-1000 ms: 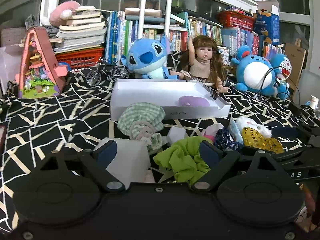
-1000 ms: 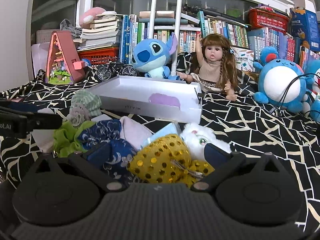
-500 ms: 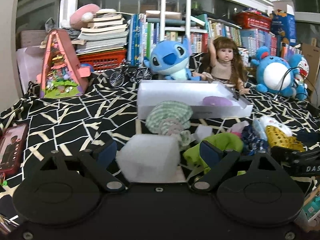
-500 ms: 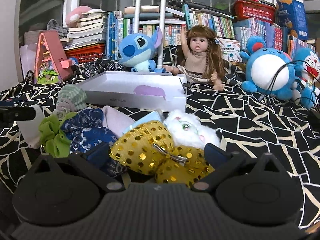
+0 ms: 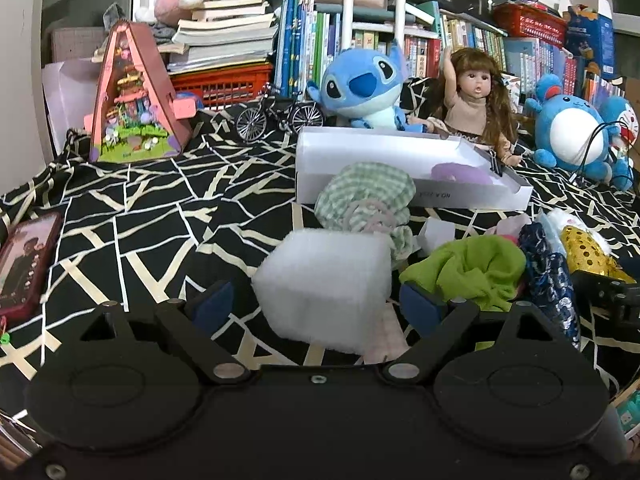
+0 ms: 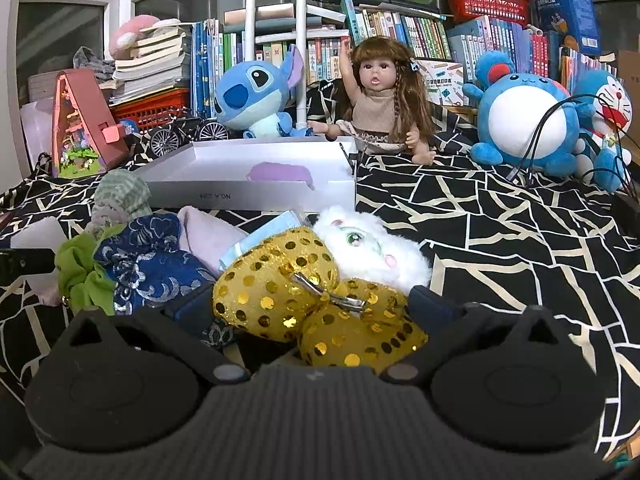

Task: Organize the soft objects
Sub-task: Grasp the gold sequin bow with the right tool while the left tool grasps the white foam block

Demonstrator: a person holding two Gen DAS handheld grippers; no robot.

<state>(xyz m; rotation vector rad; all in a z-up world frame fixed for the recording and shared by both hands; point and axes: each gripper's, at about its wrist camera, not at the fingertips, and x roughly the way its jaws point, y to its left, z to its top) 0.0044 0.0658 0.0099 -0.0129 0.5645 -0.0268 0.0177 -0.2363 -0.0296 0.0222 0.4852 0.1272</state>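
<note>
The white foam block (image 5: pixel 324 280) looks light and squashy; it sits between the spread left tool (image 5: pixel 316 304), untouched, and should be pinched gently across its flat sides.

The right tongs (image 6: pixel 316 312) straddle a gold sequin bow (image 6: pixel 316 300) beside a white plush (image 6: pixel 372 248).

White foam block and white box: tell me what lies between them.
In the left wrist view, the green checked cloth bundle lies between the white foam block and the white box.
</note>
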